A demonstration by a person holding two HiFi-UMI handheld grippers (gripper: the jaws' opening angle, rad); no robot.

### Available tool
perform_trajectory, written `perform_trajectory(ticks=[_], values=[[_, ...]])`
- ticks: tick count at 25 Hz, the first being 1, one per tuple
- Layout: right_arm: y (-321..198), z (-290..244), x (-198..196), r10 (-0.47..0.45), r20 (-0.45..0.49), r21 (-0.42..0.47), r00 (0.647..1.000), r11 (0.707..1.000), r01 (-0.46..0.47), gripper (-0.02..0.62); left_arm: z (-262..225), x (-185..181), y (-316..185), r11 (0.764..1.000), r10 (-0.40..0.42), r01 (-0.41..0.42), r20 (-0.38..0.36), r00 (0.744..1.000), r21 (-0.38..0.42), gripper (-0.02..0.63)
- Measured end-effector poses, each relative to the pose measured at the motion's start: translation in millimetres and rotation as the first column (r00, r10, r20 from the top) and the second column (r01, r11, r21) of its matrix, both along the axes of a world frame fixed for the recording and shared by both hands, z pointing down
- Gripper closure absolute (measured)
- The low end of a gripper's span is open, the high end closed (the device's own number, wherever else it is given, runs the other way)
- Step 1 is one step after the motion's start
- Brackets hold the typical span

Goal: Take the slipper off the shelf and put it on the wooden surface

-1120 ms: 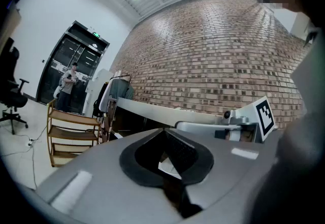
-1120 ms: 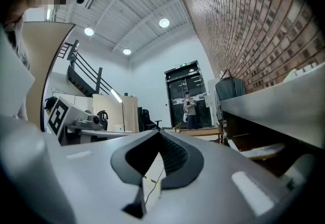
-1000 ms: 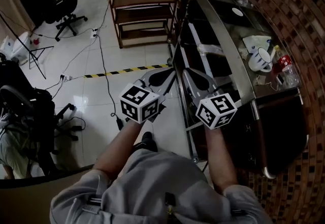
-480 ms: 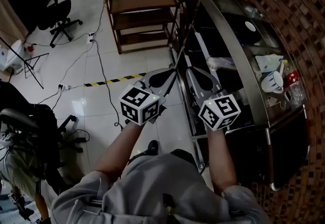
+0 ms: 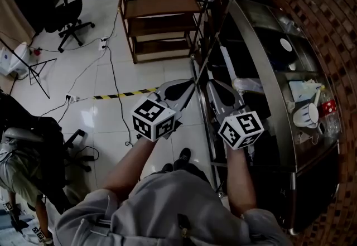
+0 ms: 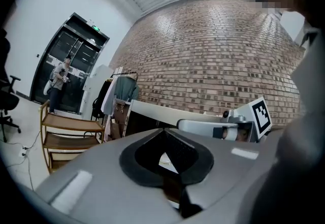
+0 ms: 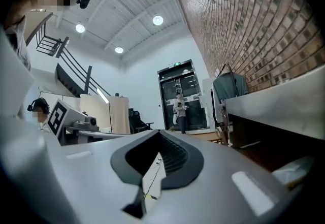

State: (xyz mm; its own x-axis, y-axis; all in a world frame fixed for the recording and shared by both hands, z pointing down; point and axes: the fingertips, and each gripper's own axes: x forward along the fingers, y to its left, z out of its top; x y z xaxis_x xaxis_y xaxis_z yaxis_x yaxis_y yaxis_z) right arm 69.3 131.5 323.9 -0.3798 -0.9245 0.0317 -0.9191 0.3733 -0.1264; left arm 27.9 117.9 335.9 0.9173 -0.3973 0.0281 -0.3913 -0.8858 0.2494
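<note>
In the head view I hold both grippers side by side over the white tiled floor, just left of a metal shelf unit (image 5: 268, 100) with a glass top. Left gripper (image 5: 191, 81) is shut and holds nothing; its own view shows the jaws (image 6: 165, 134) met at the tips. Right gripper (image 5: 212, 83) is shut and empty too, jaws together (image 7: 156, 136). A pale crumpled thing (image 5: 246, 85) lies on the unit's dark lower shelf, just past the right gripper; I cannot tell whether it is the slipper. A wooden shelf rack (image 5: 162, 19) stands ahead.
A cup (image 5: 307, 116) and a red thing (image 5: 329, 106) sit on the glass top. A brick wall (image 5: 329, 10) runs along the right. Cables and striped tape (image 5: 122, 94) cross the floor. An office chair (image 5: 70, 10) stands far left, a person (image 5: 22, 167) at the lower left.
The view has slid along the shelf unit, so its top sits lower and further right. Both grippers keep the same pose and stay shut.
</note>
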Motion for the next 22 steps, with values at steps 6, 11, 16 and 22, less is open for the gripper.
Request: perform_trajectory(ticks=[6, 11, 16, 22], values=[[-31, -2, 27, -0.018, -0.024, 0.021, 1.000, 1.000, 0.019, 0.597, -1, 34, -32, 1.000, -0.010, 0.010, 0.009, 1.000, 0.003, 0.614], [-49, 0, 48, -0.003, -0.020, 0.011, 1.000, 1.000, 0.003, 0.597, -4, 61, -52, 1.000, 0.022, -0.022, 0.016, 1.000, 0.012, 0.614], [-65, 6, 59, 0.063, -0.032, 0.001, 0.997, 0.998, -0.063, 0.597, 4, 76, -71, 0.995, 0.101, -0.101, 0.022, 0.995, 0.004, 0.614], [-79, 20, 79, 0.243, -0.063, -0.037, 0.968, 0.969, -0.246, 0.597, 19, 109, -87, 0.950, 0.313, -0.313, 0.023, 0.949, -0.021, 0.614]])
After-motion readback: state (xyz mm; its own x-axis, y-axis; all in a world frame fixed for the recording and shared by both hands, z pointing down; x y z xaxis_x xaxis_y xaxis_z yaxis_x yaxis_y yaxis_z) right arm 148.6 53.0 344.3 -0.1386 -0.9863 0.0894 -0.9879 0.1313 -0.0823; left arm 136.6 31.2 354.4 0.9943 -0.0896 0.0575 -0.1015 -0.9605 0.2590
